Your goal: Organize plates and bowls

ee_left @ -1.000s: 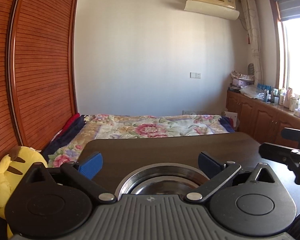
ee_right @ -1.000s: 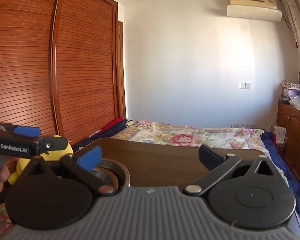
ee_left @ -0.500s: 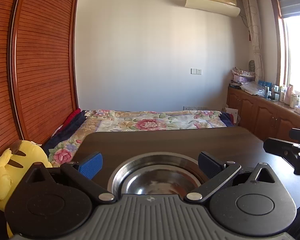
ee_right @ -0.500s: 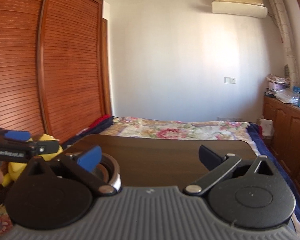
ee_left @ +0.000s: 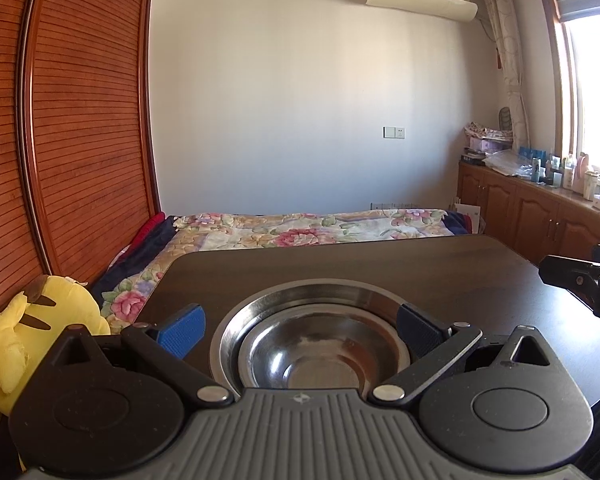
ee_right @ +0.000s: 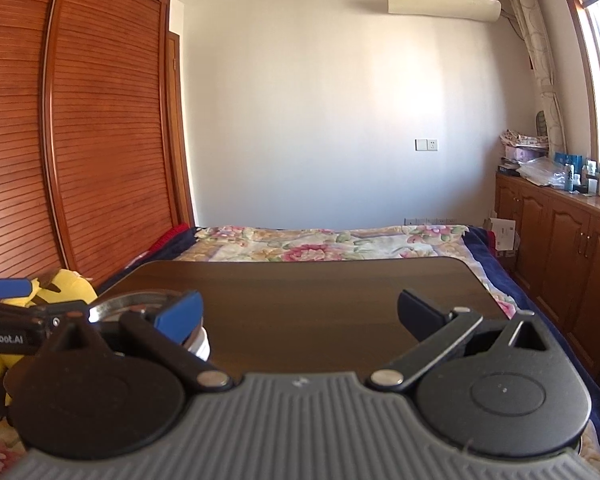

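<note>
Right, left wrist view: the left gripper (ee_left: pixel 300 330) is spread wide with nothing in it, its pads either side of the bowls (ee_left: pixel 314 340), steel, one nested in another, on the table (ee_left: pixel 380 268) near its near edge. A yellow plush (ee_left: pixel 32 332) sits off the table's left side.

Right wrist view: the right gripper (ee_right: pixel 300 312) also gapes, empty, over bare table. The bowls' rim (ee_right: pixel 132 300) shows at the table's left, something white under it, unclear what. The left gripper's arm (ee_right: pixel 16 326) crosses there.

Judgement: steel is light, stiff, slick, unbreakable; pinch the rim wall, not the curved belly.
</note>
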### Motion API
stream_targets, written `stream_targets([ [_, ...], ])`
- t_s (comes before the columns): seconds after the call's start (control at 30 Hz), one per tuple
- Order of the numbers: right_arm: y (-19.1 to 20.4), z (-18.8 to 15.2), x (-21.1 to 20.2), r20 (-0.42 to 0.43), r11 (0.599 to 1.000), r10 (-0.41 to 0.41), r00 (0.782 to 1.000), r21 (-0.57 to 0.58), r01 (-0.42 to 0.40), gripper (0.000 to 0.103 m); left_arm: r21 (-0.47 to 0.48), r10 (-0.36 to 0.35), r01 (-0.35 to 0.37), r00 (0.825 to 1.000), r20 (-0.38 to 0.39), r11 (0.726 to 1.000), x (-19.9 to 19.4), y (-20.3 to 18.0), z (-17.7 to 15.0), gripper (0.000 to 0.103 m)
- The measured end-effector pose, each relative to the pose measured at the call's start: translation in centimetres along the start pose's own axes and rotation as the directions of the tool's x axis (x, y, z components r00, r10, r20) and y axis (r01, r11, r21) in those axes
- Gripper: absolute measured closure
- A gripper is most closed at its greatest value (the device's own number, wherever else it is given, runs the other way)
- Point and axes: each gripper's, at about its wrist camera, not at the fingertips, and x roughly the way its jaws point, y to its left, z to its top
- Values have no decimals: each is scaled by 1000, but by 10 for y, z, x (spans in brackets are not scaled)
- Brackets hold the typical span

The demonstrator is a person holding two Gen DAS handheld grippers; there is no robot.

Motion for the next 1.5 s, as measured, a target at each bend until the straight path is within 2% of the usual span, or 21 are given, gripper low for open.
stream_targets([
  [0.33,0,-16,4,-17,999,-43,999,-8,43,0,-16,1,-2,1000,-27,1000,11,3,-14,0],
  [0.67,-1,-27,8,-42,999,-52,998,-8,52,0,-2,2,-2,999,-52,1000,16,0,-24,0],
  [1.5,-8,-26,8,-45,998,-67,997,5,67,0,8,11,-11,998,-60,1000,17,-3,-26,0],
])
